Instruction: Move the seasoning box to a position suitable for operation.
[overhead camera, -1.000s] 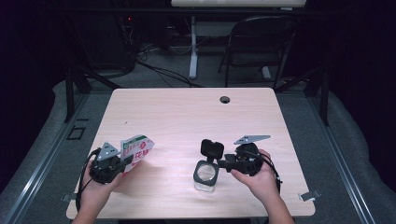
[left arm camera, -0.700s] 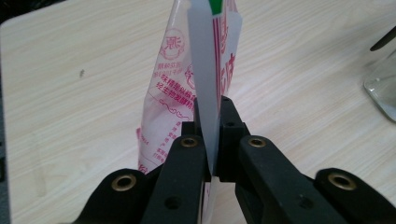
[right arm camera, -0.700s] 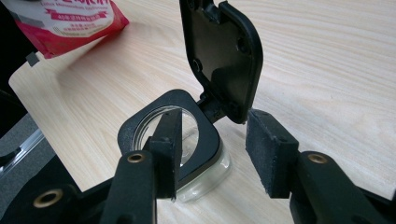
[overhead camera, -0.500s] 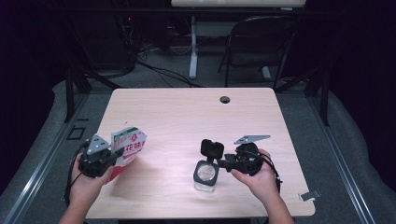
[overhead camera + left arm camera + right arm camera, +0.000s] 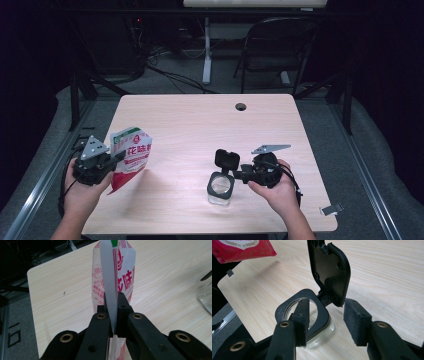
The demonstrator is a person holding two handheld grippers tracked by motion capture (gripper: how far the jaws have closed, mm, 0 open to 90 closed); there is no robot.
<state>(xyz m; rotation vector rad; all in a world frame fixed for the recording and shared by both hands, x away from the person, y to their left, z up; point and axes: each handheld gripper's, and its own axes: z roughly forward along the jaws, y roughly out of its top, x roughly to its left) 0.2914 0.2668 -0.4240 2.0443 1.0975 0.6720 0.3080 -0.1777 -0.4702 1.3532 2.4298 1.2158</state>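
A red-and-white snack bag (image 5: 131, 155) hangs above the table's left side, gripped at its edge by my left gripper (image 5: 117, 158). In the left gripper view the jaws (image 5: 113, 300) are shut on the bag's flat white seam (image 5: 110, 277). A small glass jar (image 5: 220, 187) stands near the front centre, its black flip lid (image 5: 227, 159) tipped up. My right gripper (image 5: 236, 175) sits at the jar's hinge side. In the right gripper view the gripper (image 5: 325, 315) has one pad over the jar's opening (image 5: 280, 312) and the other beside it, with table showing between. The lid (image 5: 329, 272) stands upright.
The wooden table (image 5: 200, 125) has a dark round hole (image 5: 241, 106) near its far edge. A folding chair (image 5: 280, 45) and floor cables lie beyond it. The bag's red corner (image 5: 242, 247) shows far off in the right gripper view.
My left hand has lifted the bag and carried it left, tipping it more upright. The right hand, jar and lid have not moved.
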